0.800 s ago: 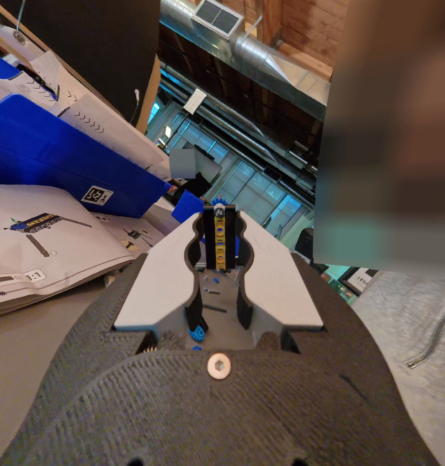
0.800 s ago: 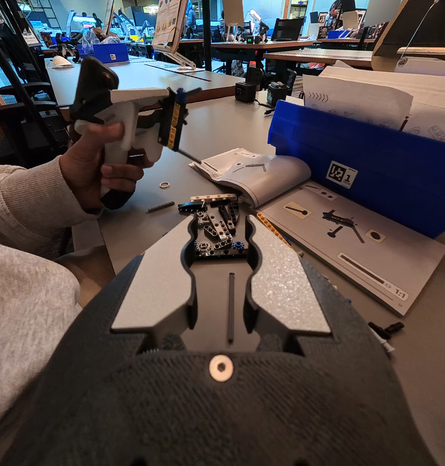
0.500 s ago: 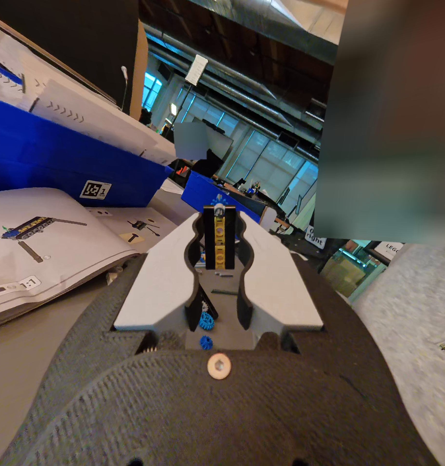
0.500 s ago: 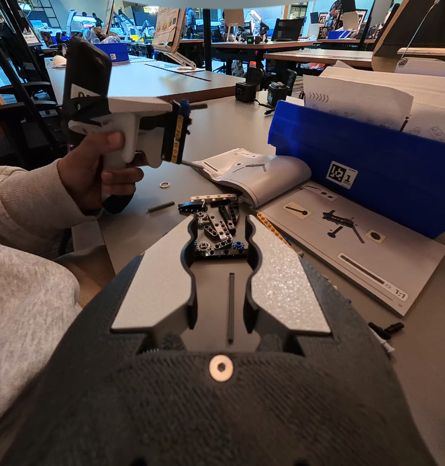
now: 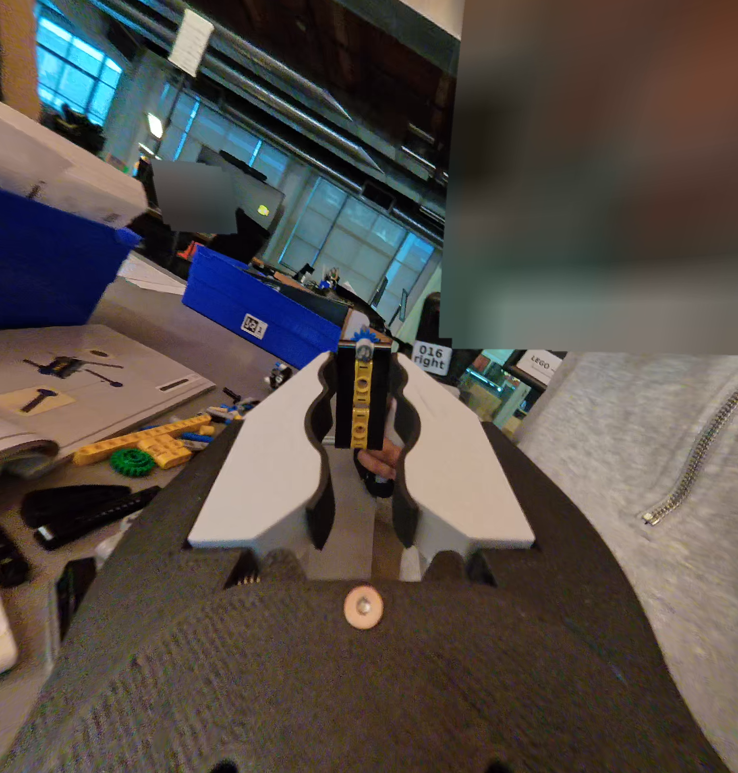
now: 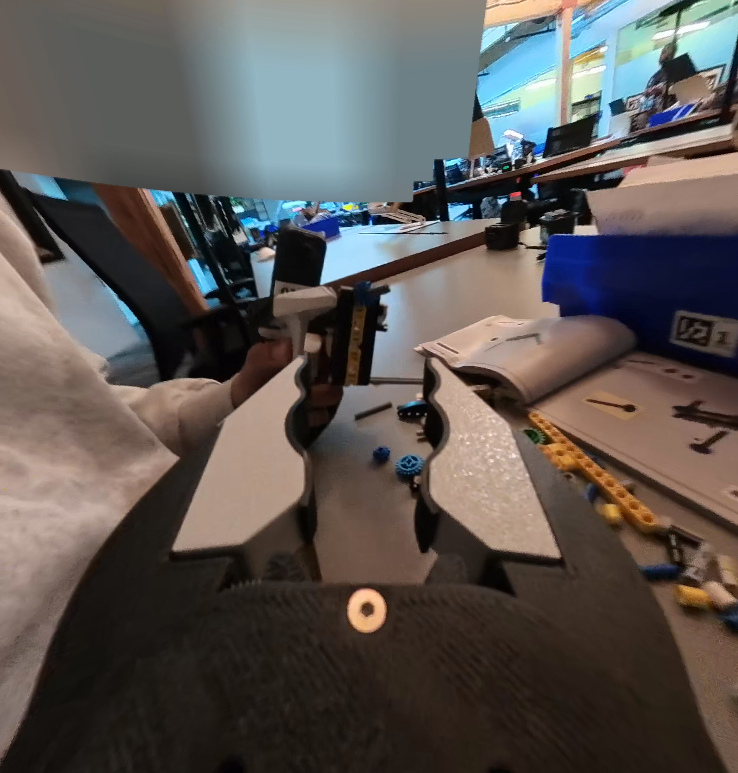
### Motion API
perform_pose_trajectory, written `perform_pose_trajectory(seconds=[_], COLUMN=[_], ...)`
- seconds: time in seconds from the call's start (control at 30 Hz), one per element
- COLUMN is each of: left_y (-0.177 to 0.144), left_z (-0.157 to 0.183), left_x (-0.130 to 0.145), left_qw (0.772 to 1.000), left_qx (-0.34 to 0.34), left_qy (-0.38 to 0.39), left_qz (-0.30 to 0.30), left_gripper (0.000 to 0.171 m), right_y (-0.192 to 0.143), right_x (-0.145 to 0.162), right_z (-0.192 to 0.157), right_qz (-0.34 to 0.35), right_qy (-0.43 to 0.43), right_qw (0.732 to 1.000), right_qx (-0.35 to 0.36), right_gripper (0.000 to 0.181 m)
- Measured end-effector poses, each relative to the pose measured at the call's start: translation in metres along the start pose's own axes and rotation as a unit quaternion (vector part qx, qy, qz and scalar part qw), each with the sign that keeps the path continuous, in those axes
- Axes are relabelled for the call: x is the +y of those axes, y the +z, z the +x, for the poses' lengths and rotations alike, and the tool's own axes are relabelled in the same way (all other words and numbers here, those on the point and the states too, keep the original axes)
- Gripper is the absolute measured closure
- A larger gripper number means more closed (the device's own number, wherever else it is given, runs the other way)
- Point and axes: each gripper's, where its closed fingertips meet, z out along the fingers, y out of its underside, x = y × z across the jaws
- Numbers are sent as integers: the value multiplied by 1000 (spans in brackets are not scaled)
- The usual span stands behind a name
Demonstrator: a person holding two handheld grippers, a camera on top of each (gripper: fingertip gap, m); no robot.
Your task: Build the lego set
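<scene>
A: Where was the lego assembly (image 5: 362, 401)?

B: Clamped upright in the left gripper (image 5: 362, 399), jaws closed on its black-and-yellow sides, a blue gear on top, held above the table (image 6: 463, 288).

A: And the right gripper (image 6: 365, 401)?

B: Jaws spread wide, holding nothing, hovering near loose blue gears (image 6: 408, 463), with yellow beams (image 6: 589, 472) to its right beside the instruction booklet (image 6: 539, 355).

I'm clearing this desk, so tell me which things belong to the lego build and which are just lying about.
Part of the build:
- black and yellow assembly clamped in the left tool
- right tool, open
- loose yellow beam
- blue gears
- instruction booklet

Lying about:
- blue bin
- far desks
</scene>
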Motion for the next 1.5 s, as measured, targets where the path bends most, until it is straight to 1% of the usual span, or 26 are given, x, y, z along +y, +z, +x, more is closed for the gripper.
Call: perform_pose_trajectory(seconds=[0.17,0.4,0.57,0.7,0.83,1.1,1.13,1.2,1.23,1.27,1.33,1.4,1.43,1.47,1.5], left_y=[10,14,16,15,15,16,17,17,17,16,15,15,14,14,14], left_z=[17,36,38,40,41,39,37,29,25,21,18,17,17,17,18], left_x=[11,14,16,14,14,16,17,16,16,16,17,17,17,17,16], left_qw=[999,996,996,995,995,994,995,996,997,998,998,999,999,999,999], left_qx=[37,82,83,95,102,103,98,76,63,53,42,35,34,34,34], left_qy=[11,24,26,14,3,-14,-20,-33,-35,-33,-25,-20,-20,-19,-19], left_qz=[-20,-20,-22,-14,-13,-20,-23,-27,-29,-30,-35,-37,-37,-38,-37], left_gripper=[148,148,148,148,148,147,143,124,119,117,116,116,116,116,116], right_y=[-1,4,4,2,2,1,0,-5,-9,-13,-26,-48,-62,-80,-100], right_x=[-3,1,1,-1,1,2,2,0,-3,-6,-12,-8,-3,6,14], right_z=[-9,-28,-35,-37,-37,-34,-30,-20,-14,-7,7,23,32,41,51], right_qz=[16,10,9,11,3,-11,-17,-30,-35,-41,-71,-140,-190,-249,-312], right_qy=[48,70,51,18,-2,-1,-6,-24,-34,-43,-66,-106,-131,-157,-179], right_qw=[998,992,993,994,996,996,997,998,998,998,995,983,970,950,924], right_qx=[-47,-102,-109,-103,-93,-86,-77,-55,-41,-26,8,54,79,105,129], right_gripper=[135,143,148,157,159,159,159,159,159,159,159,159,159,159,159])
